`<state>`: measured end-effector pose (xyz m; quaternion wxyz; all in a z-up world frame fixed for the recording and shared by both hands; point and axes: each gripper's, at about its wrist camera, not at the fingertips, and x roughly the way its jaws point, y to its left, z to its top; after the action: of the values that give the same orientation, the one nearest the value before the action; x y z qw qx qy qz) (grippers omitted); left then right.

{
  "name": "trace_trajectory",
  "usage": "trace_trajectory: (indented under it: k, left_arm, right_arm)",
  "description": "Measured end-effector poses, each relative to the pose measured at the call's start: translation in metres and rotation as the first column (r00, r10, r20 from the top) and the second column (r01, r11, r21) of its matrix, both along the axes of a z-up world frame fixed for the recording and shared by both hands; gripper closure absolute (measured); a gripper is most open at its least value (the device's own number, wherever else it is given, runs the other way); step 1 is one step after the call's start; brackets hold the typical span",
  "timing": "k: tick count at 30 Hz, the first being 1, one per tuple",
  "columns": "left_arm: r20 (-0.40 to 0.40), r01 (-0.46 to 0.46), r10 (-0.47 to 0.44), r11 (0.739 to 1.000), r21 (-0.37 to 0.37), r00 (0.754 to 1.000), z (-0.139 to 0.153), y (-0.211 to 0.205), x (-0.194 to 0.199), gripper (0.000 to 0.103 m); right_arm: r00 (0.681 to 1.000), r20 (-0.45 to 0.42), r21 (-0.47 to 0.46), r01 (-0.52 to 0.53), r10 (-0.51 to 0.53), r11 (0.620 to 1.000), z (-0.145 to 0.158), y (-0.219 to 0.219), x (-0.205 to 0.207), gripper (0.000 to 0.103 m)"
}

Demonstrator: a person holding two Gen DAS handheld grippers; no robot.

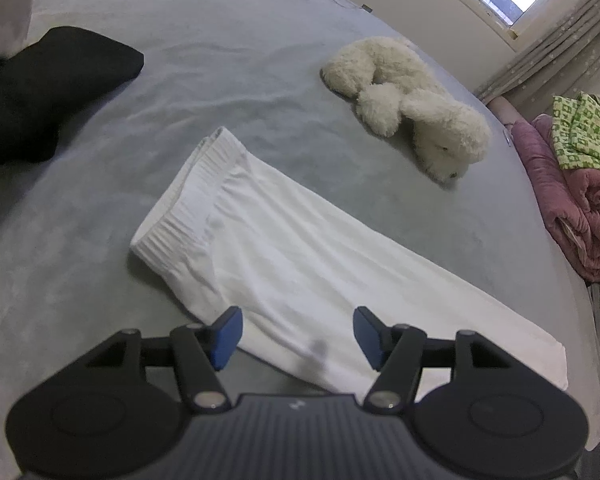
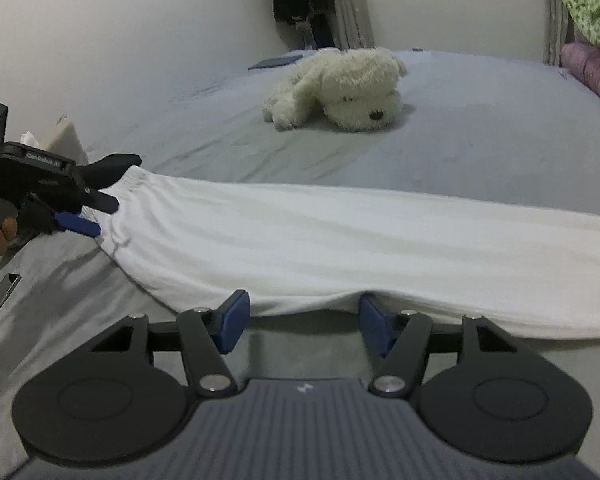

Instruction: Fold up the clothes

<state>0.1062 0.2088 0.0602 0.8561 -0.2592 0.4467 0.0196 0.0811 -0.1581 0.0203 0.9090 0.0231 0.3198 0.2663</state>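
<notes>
White trousers (image 1: 284,248), folded lengthwise, lie flat on the grey bed (image 1: 228,60), with the ribbed waistband (image 1: 180,208) at the left end. My left gripper (image 1: 298,336) hovers open over their near edge, close to the waist, and nothing is between its blue pads (image 1: 228,338). In the right wrist view the trousers (image 2: 340,236) stretch across the frame. My right gripper (image 2: 304,320) is open at their near hem, which bulges slightly over the right pad (image 2: 374,324). The left gripper (image 2: 100,216) shows at the waistband (image 2: 130,178), held by a hand.
A white plush dog (image 1: 408,100) (image 2: 340,88) lies beyond the trousers. A black garment (image 1: 48,92) sits at far left. A pink quilt (image 1: 572,192) with a green patterned cloth (image 1: 580,136) lies along the bed's right edge. The wall and window are behind.
</notes>
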Motion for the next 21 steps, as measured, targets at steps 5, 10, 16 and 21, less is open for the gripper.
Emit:
trace_trajectory:
  k: [5,10,16,21]
  left_arm:
    - [-0.009,0.006,-0.006,1.0,0.008,1.0,-0.003,-0.002,0.001,0.04]
    - [-0.01,0.009,-0.009,1.0,0.005,1.0,-0.003,-0.003,0.001,0.04]
    - [-0.01,0.008,-0.008,1.0,0.002,1.0,-0.004,-0.003,0.001,0.039]
    - [-0.012,0.01,-0.01,1.0,-0.001,1.0,-0.003,-0.003,0.001,0.039]
  right_arm:
    - [0.999,0.009,-0.041,-0.051,0.051,0.998,-0.003,0.014,0.001,0.038]
    - [0.997,0.018,-0.092,-0.077,0.079,0.993,-0.004,0.027,0.0,0.038]
    - [0.992,0.032,-0.161,-0.119,0.125,0.98,-0.007,0.04,-0.013,0.037]
    - [0.992,-0.002,-0.176,-0.121,0.123,0.977,-0.01,0.045,-0.02,0.038]
